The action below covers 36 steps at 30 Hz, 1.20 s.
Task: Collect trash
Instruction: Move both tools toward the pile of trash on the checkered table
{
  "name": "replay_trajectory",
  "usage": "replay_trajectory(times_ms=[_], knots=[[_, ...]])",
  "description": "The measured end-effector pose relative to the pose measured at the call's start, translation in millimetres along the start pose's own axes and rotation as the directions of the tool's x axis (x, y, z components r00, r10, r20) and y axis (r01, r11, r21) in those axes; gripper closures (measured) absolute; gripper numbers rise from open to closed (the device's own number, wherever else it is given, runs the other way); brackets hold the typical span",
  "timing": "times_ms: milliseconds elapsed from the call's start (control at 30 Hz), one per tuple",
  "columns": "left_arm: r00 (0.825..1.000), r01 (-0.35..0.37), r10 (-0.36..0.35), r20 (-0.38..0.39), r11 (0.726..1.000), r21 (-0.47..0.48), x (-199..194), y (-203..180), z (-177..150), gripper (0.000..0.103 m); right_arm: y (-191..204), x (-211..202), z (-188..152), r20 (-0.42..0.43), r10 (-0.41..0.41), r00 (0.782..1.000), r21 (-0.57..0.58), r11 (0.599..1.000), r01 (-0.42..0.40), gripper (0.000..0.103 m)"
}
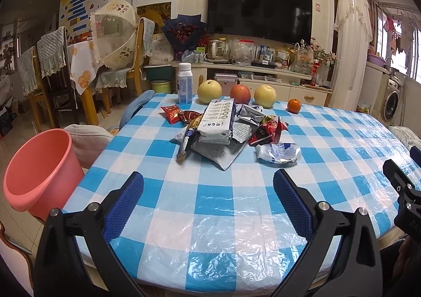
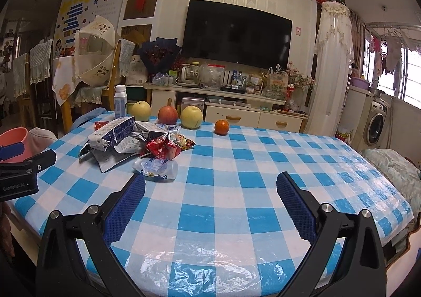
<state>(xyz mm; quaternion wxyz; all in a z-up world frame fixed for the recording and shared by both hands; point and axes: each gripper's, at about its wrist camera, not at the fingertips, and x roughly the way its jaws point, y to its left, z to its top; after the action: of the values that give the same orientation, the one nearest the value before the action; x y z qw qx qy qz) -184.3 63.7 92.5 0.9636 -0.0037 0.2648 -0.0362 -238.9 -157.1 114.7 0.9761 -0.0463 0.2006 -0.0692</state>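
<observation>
A pile of trash lies on the blue-checked table: a white carton, red wrappers, a red crumpled bag and a crushed white packet. The pile also shows in the right wrist view, with the carton and the red bag. A pink bin stands on the floor left of the table. My left gripper is open and empty, short of the pile. My right gripper is open and empty, right of the crushed packet.
Two yellow pears, a red apple, an orange and a white bottle stand behind the pile. Chairs and a second table stand at left, a TV cabinet behind, a washing machine at right.
</observation>
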Motion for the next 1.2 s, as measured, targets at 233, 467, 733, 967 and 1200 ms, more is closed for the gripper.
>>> replay_trajectory(times_ms=[233,467,733,967,1200], knots=[[0.999,-0.029,0.029,-0.034,0.999,0.013,8.7,2.5,-0.5,0.004,5.8,10.8,-1.0,-0.022,0.014,1.000,-0.026,1.000,-0.014,0.004],[0.997,-0.023,0.026,-0.079,0.999,0.038,23.0,1.2,-4.6,0.004,11.2,18.7,-1.0,-0.045,0.014,0.999,-0.039,0.999,-0.016,0.004],[0.997,0.001,0.005,-0.079,0.997,0.077,30.9,-5.3,-3.7,0.004,7.6,38.1,-1.6,-0.090,0.016,0.996,-0.005,1.000,-0.016,0.004],[0.996,0.031,-0.027,-0.087,0.999,0.042,40.1,4.0,7.4,0.004,5.9,52.6,-1.9,-0.110,0.078,0.991,0.018,0.997,-0.076,0.004],[0.987,0.106,-0.106,-0.122,0.994,-0.008,55.6,10.9,19.6,0.004,2.6,79.3,1.1,-0.154,0.185,0.971,0.067,0.982,-0.177,0.004]])
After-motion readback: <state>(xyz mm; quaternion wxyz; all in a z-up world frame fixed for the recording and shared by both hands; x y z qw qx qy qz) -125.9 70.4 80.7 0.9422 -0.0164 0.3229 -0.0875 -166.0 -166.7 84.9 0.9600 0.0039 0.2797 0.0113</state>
